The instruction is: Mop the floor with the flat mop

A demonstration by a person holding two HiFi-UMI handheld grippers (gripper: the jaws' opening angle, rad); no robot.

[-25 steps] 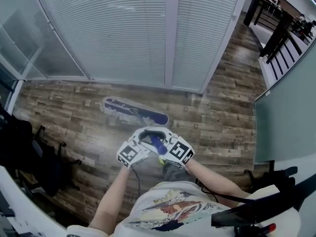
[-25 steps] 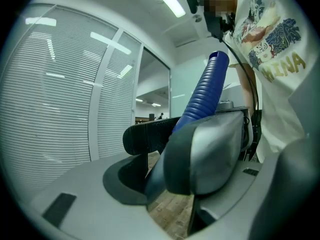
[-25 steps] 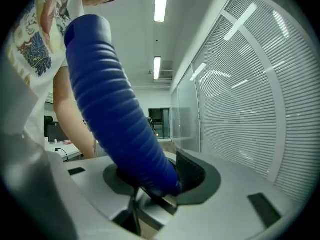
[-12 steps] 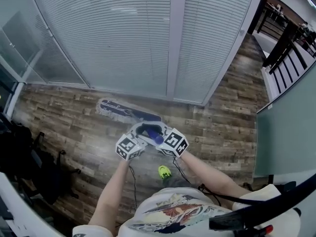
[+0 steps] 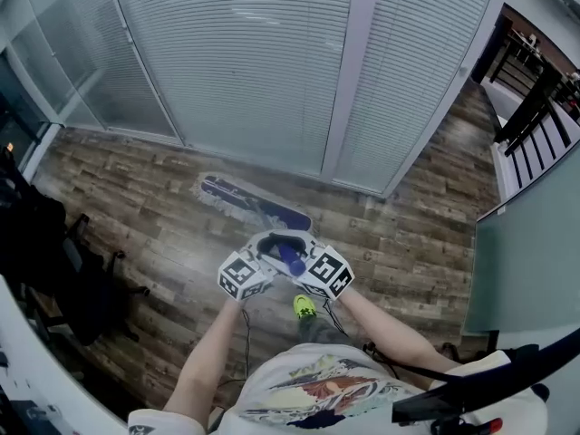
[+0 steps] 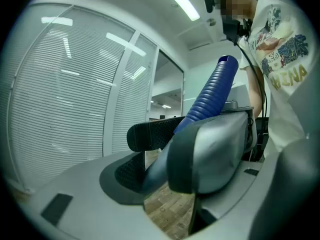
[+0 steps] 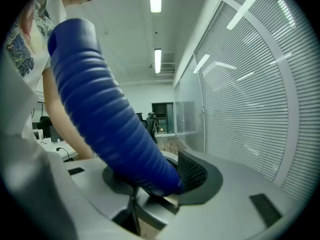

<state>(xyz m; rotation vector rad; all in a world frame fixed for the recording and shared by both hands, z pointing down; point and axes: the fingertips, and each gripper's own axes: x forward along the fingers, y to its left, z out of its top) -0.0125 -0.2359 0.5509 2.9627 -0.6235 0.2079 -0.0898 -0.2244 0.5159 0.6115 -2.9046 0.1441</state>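
Note:
The flat mop's head (image 5: 255, 205), blue with a pale fringe, lies on the wood floor (image 5: 145, 207) near the blinds. Its blue ribbed handle grip (image 5: 290, 259) rises toward me between both grippers. My left gripper (image 5: 265, 254) and my right gripper (image 5: 299, 252) face each other and clamp the handle. In the left gripper view the grip (image 6: 212, 94) and the grey pole (image 6: 156, 168) run between the jaws, which have just been opening a little with the handle still between them. In the right gripper view the grip (image 7: 107, 116) fills the gap between the pads (image 7: 192, 173).
A glass wall with white blinds (image 5: 272, 62) stands just past the mop head. Black chairs and bags (image 5: 54, 261) crowd the left side. A green partition (image 5: 535, 261) and a dark railing (image 5: 535, 98) close off the right. My green shoe (image 5: 303, 306) is under the grippers.
Both grippers pushed the handle out toward the blinds, then drew it back, and the mop head slid across the floor. A green shoe came into view below the grippers.

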